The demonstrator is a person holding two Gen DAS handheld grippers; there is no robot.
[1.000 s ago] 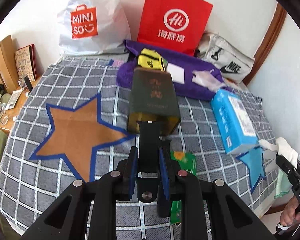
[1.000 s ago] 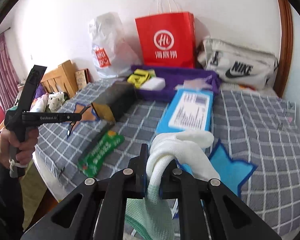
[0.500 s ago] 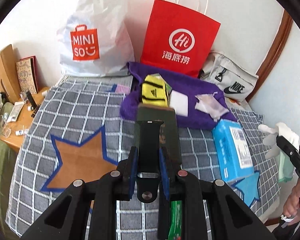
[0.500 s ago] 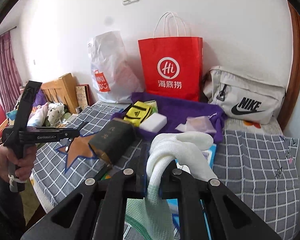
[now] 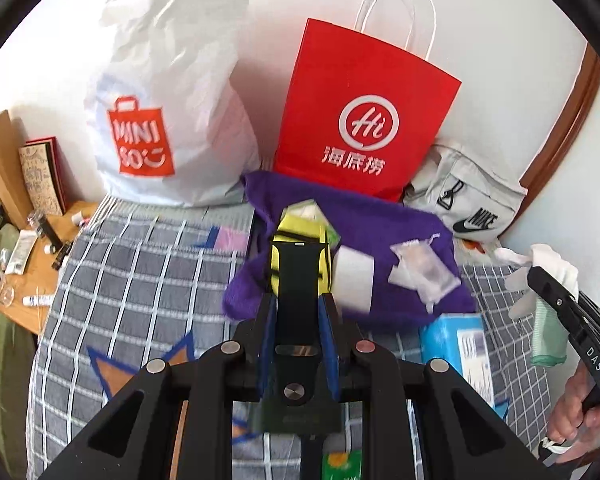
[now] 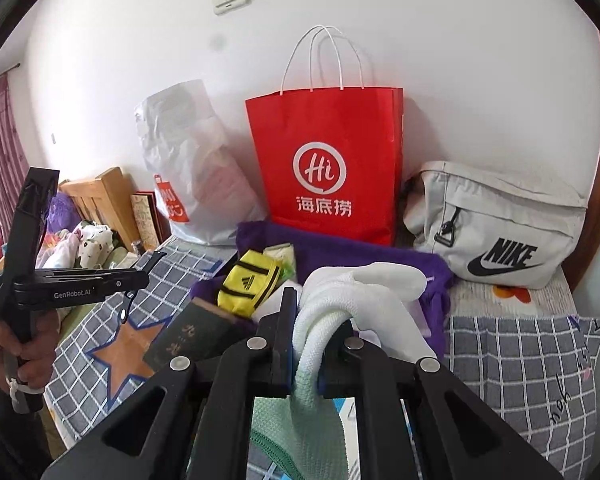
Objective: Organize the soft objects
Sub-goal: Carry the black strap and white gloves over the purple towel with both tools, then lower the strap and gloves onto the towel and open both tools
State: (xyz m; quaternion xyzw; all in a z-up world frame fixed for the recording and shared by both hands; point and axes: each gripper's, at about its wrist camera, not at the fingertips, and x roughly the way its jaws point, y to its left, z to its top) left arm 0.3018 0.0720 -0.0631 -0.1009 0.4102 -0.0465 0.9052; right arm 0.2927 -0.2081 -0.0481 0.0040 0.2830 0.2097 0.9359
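Right claw (image 6: 304,344) pinching a white knitted glove (image 6: 340,300)

The glove's mint cuff hangs below the fingers; left claw (image 5: 298,312) clamps a black strap (its far end over the yellow pouch (image 5: 300,236)), above the purple towel (image 5: 380,220) on the checked bed (image 5: 140,264).

Both wrist cameras look forward along their fingers, across the bed (image 5: 140,280) toward the wall. The left view sits high, angled down on the purple cloth (image 5: 380,240). The right view sits lower and more level, from the right. Both share the red bag (image 5: 364,120) (image 6: 328,160) and the cloth.
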